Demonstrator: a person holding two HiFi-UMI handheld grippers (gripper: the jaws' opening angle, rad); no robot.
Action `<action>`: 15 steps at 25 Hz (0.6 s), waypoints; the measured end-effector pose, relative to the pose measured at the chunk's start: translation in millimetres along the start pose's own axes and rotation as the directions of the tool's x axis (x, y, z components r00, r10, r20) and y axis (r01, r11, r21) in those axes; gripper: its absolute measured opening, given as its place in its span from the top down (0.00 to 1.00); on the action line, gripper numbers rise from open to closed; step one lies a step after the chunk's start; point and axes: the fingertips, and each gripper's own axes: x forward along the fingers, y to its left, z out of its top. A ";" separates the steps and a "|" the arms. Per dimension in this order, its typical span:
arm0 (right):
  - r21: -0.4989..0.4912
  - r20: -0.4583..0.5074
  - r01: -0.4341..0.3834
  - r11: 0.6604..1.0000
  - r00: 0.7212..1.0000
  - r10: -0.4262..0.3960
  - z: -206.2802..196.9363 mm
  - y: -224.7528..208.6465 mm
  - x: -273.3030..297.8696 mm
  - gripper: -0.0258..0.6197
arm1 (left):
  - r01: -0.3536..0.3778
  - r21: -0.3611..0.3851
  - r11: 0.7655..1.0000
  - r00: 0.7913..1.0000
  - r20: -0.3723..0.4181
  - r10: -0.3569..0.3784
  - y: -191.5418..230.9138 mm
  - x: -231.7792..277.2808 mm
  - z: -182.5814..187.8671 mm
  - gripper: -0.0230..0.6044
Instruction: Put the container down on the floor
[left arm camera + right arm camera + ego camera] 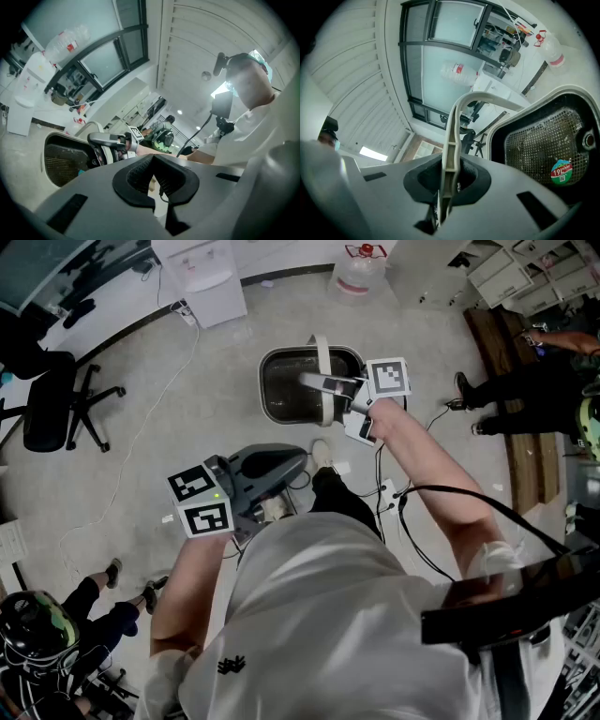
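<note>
Clamping the pale handle [452, 136] of the container [265, 381], the right gripper [449, 177] had its jaws closed tight on the thin strip, which ran up between the dark pads [474, 180] and arched over to the container's white rim. Inside that rim we saw black walls, a metal mesh [536, 140] bottom and a round coloured sticker [561, 171]. From the head view, the container was over the grey floor [169, 399] just ahead of our shoe [322, 454], its handle standing upright under the gripper; whether its base touched the floor we could not tell. The left gripper [153, 180] was held lower and nearer our body, apart from the container, its jaws drawn together with nothing in them, and its marker cube [202, 502] faced up. Farther out, a thin cable [141, 427] trailed across the floor, a black office chair [56, 399] stood at the left, and a white water dispenser [211, 282] and a clear water jug [359, 268] sat along the far wall. Other people's legs showed at the right edge and at the lower left.
</note>
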 end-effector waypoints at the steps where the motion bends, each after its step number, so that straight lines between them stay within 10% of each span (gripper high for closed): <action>1: -0.002 0.006 -0.003 1.000 1.000 0.003 10.1 5.2 3.5 0.92 | 0.008 0.002 1.000 1.000 -0.012 -0.008 1.2 2.4 9.0 0.95; 7: 0.053 -0.005 -0.040 0.998 0.999 0.040 21.4 31.3 12.4 0.92 | 0.042 -0.025 0.999 0.999 -0.024 -0.042 -6.2 16.0 42.2 0.95; 15: 0.002 -0.088 -0.042 0.999 0.995 0.042 -58.5 5.8 -20.5 0.92 | 0.051 -0.018 0.999 0.998 0.022 -0.051 -2.7 41.3 -23.2 0.95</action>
